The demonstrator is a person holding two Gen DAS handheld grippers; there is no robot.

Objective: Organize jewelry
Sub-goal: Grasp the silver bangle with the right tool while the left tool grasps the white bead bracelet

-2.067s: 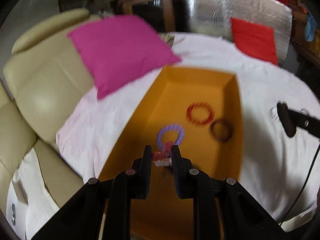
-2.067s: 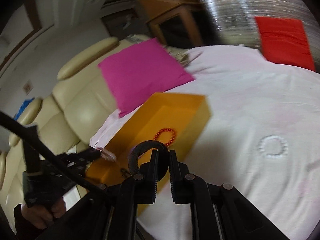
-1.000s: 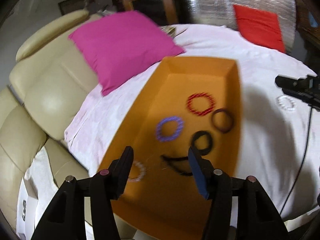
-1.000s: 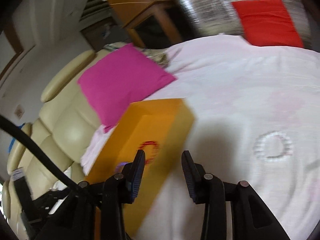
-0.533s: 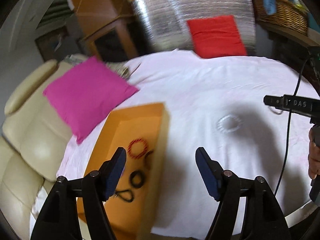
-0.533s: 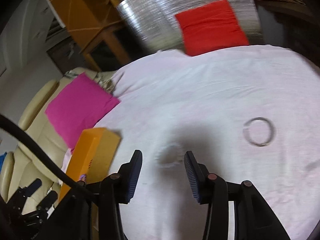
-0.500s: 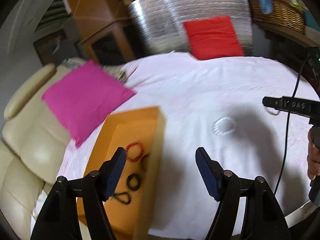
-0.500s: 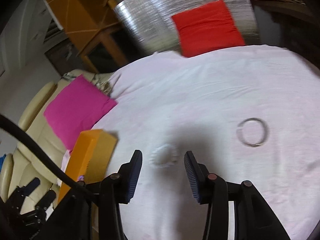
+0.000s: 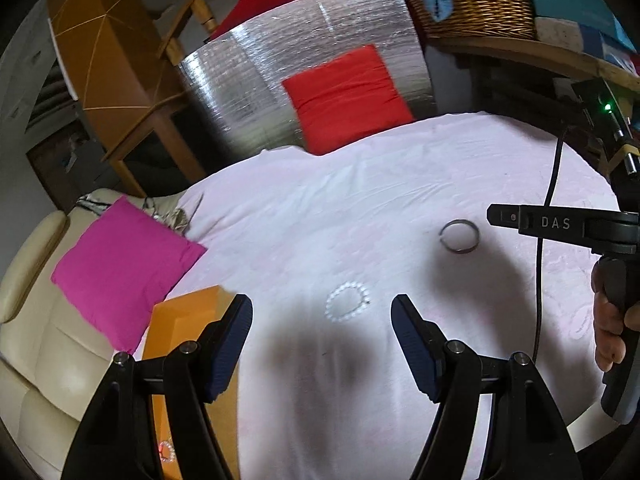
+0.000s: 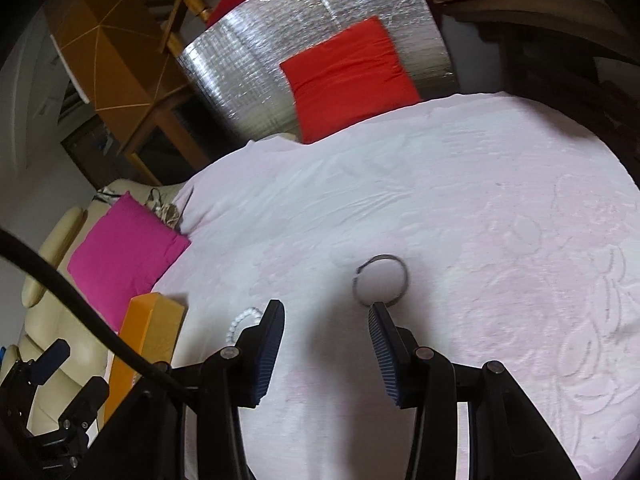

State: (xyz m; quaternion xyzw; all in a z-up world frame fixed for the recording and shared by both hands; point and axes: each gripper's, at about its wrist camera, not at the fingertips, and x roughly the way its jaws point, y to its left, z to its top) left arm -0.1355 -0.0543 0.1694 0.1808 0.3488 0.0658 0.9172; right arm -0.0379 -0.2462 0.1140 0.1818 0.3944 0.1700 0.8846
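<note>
Beside the orange box (image 9: 188,312), both grippers' empty jaws gape, so centre the left gripper (image 9: 322,316) over the pearl bracelet (image 9: 347,302) and the right gripper (image 10: 326,320) over the metal bangle (image 10: 381,280) before closing.

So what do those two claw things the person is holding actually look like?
Each claw is a black frame with silver bolts and two dark blue ribbed pads. The right claw looks the same up close. Seen from the left camera, it has white letters reading DAS, a thin black cable and a small green light on top.
</note>
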